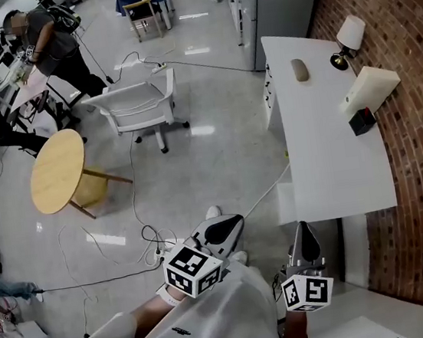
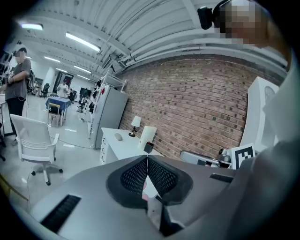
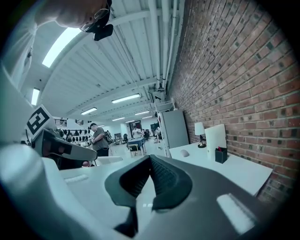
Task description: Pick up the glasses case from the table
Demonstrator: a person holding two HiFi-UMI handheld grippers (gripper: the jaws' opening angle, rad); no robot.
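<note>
The glasses case [image 1: 300,70] is a small tan oval lying at the far end of the long white table [image 1: 327,164]. It also shows small in the left gripper view [image 2: 118,136] and the right gripper view [image 3: 184,153]. My left gripper [image 1: 227,228] is held in the air near my body, left of the table's near end, shut with nothing between its pads. My right gripper [image 1: 306,238] hovers just before the table's near edge, also shut and empty. In their own views, the left gripper [image 2: 147,157] and right gripper [image 3: 150,157] both point toward the table, far from the case.
On the table by the brick wall stand a small lamp [image 1: 349,36], a white slanted box [image 1: 371,88] and a black pen holder [image 1: 361,121]. On the floor to the left are a white chair [image 1: 141,104], a round wooden table [image 1: 57,171] and loose cables [image 1: 148,242]. A person [image 1: 48,43] stands far off.
</note>
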